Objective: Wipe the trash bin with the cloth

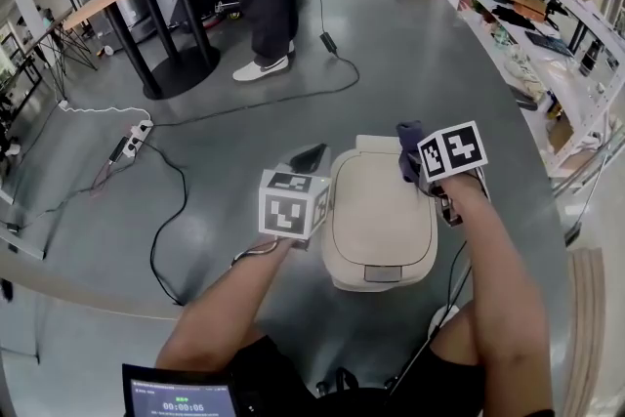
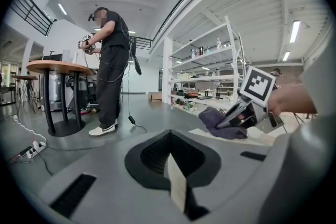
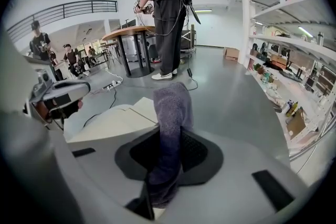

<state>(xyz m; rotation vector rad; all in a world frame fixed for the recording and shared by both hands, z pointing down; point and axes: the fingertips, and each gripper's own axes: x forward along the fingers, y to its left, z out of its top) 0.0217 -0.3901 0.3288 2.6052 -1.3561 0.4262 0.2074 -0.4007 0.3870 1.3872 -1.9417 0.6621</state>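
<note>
Floor: grey and polished, with cables trailing across it. Shelving runs along the right; a round table and a standing person are beyond.
Trash bin (image 1: 379, 220): stands on the floor between the two tools. It is beige, with a closed, rounded rectangular lid and a small grey tab at the near edge.
Cloth (image 3: 170, 128): dark purple, fluffy and bunched. It appears to rest on the lid's far right corner.
Right hand-held gripper (image 3: 149, 201): clenched on the cloth's lower end.
Left hand-held gripper (image 1: 310, 158): jaws together with nothing between them, just beside the bin's left flank. Contact is unclear.
Step (judged): lid wipe is at its start.
Method: hold the pinch firm and flatten the bunched cloth onto the lid. Draw overlapping strokes toward the near edge, then do the sides. Steady the bin with the left tool, since it may slide on the smooth floor.
</note>
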